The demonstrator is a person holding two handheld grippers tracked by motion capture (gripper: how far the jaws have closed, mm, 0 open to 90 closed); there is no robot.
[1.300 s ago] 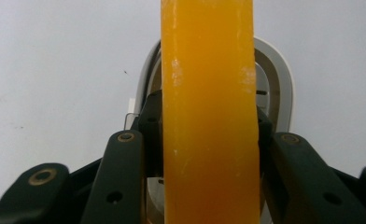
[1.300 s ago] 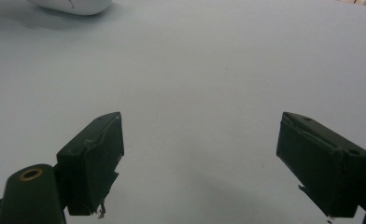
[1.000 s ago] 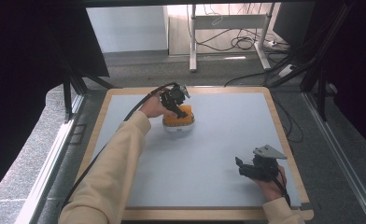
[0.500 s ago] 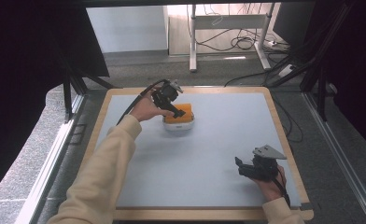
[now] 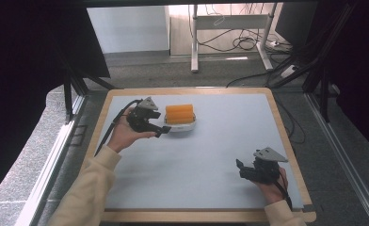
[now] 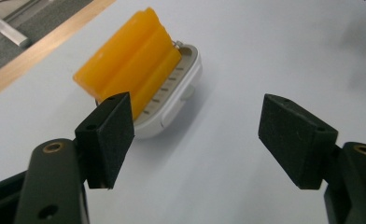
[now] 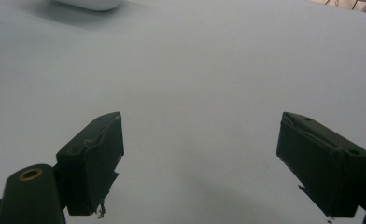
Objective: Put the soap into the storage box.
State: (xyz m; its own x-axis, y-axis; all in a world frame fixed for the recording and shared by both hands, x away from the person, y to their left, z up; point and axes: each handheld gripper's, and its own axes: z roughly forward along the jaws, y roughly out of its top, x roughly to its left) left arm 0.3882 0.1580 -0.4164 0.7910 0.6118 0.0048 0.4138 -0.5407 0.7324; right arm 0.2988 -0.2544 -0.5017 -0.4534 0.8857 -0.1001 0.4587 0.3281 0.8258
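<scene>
An orange ridged block (image 5: pixel 179 113) lies on a small white dish (image 5: pixel 185 127) at the back left of the grey mat. My left gripper (image 5: pixel 161 131) sits just left of the dish and points at it. In the left gripper view the orange block (image 6: pixel 130 65) and the white dish (image 6: pixel 183 88) lie ahead, to the left of the left gripper (image 6: pixel 200 140). That gripper is open; its jaws have just been closing slightly with nothing between them. My right gripper (image 5: pixel 240 168) rests open at the front right, and in its own view the right gripper (image 7: pixel 200 158) frames bare mat.
The grey mat (image 5: pixel 196 165) lies on a wood-edged table (image 5: pixel 286 136). A cable (image 5: pixel 114 127) trails from the left gripper over the left edge. In the right gripper view, the white dish's (image 7: pixel 90 3) edge shows at the top. Desk legs and cables stand on the floor behind.
The left gripper has drawn away from the orange block, moving left and toward the person, and the block stays on the dish. The right gripper has not moved.
</scene>
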